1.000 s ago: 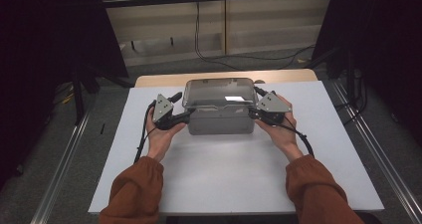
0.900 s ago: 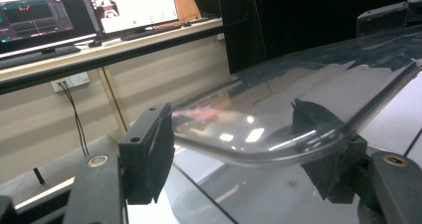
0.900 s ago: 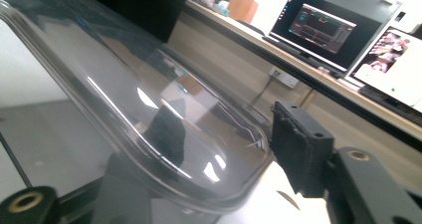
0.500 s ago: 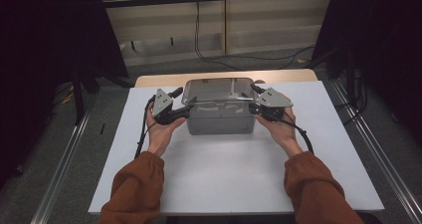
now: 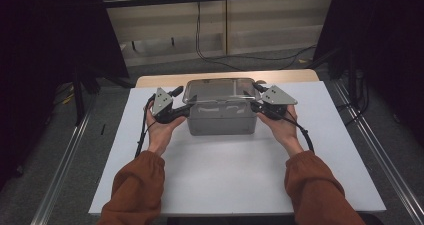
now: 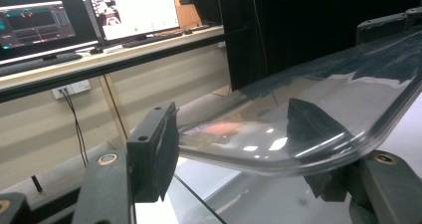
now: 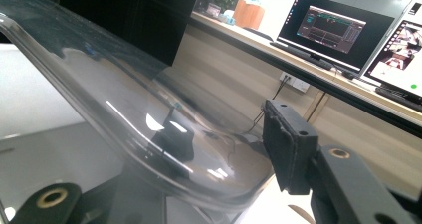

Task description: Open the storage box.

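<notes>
clear lid (image 5: 220,90) | both end edges pinched by left gripper (image 5: 175,110), right gripper (image 5: 260,105) fingers | above grey box (image 5: 222,119)

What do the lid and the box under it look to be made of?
Lid: clear, glossy plastic by the look of it; the left hand-held gripper has one jaw showing through it, and it carries sharp highlights. Box: grey, translucent and matte, probably plastic too; its frosted walls blur what is inside.

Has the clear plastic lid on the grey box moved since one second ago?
Cannot tell. In the high view the clear plastic lid sits over the grey box, near the white table's far edge, as before.
</notes>
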`<state>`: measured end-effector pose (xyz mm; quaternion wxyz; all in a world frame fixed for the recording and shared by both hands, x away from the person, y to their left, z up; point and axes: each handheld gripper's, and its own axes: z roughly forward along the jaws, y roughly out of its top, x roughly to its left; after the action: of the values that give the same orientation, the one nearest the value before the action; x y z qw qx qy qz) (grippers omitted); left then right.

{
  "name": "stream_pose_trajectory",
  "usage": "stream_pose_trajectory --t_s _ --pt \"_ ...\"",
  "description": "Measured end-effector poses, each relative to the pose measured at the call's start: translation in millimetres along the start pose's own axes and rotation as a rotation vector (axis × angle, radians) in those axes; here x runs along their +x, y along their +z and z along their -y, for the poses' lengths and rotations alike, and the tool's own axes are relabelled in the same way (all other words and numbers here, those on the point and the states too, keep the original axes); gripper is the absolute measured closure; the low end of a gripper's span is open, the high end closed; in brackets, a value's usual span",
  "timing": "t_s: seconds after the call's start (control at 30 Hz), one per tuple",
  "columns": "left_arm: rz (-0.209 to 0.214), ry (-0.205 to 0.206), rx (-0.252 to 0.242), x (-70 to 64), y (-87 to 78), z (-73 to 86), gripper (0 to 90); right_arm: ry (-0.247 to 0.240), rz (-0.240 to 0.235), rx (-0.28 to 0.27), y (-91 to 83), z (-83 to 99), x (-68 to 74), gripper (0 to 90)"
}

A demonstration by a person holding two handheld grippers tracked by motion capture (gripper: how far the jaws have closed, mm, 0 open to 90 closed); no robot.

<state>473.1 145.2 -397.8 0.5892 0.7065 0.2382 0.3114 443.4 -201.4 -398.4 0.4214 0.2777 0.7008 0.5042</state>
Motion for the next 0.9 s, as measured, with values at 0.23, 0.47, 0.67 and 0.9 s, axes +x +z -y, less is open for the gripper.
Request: stream_pose_trajectory --t_s 0.23,0.47,0.67,0.9 --pt "0.025 0.005 -0.027 3.7 -0.9 -6.6 45.7 0.024 -0.012 -0.004 3.0 -6.7 -5.8 55.7" --pt "0.02 0.015 -0.028 7.2 3.0 -13.6 44.7 0.059 -0.019 -0.011 5.6 -9.7 -10.8 54.7" --pt "0.026 0.021 -0.03 10.5 7.3 -15.7 50.5 0.082 -0.022 -0.015 8.4 -13.6 -15.9 54.1" --pt "0.027 0.023 -0.029 13.3 13.4 -17.6 56.2 0.097 -0.022 -0.022 10.9 -14.3 -19.1 54.0"
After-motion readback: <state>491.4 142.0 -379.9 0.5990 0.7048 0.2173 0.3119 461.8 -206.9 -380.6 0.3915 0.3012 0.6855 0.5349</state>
